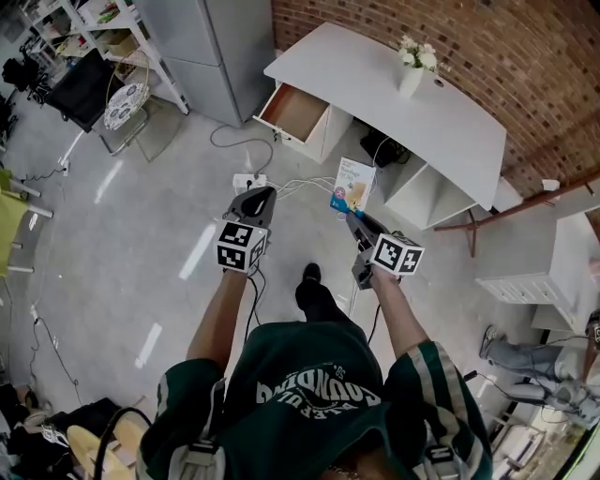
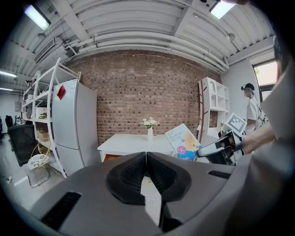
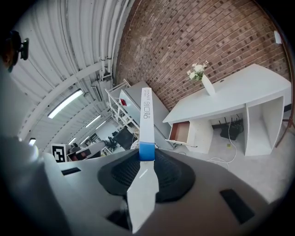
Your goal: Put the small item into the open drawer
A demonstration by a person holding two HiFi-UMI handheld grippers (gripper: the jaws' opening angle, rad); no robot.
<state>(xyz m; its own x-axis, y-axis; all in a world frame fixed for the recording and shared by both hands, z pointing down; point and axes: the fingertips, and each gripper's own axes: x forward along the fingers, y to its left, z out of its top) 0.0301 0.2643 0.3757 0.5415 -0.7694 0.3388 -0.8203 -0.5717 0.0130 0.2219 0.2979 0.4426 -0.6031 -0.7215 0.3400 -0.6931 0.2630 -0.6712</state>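
The small item is a flat white and blue packet [image 1: 353, 185] with printed pictures. My right gripper [image 1: 352, 217] is shut on its lower blue end and holds it upright above the floor. In the right gripper view the packet [image 3: 146, 117] shows edge-on, rising from between the jaws of the right gripper [image 3: 147, 153]. The open drawer [image 1: 295, 112] sticks out of the left end of the white desk [image 1: 450, 117]; in the right gripper view the drawer [image 3: 180, 132] lies ahead and apart. My left gripper [image 1: 262, 197] is shut and holds nothing. The left gripper view shows that left gripper [image 2: 146, 155] and, to its right, the packet [image 2: 183, 142].
A vase of flowers [image 1: 412, 70] stands on the desk. A grey fridge [image 1: 202, 47] and a white shelf rack [image 1: 103, 28] stand left of the drawer. A power strip with cables [image 1: 249, 180] lies on the floor ahead. Another person [image 1: 530, 361] is at the right, beside a white shelf unit [image 1: 525, 281].
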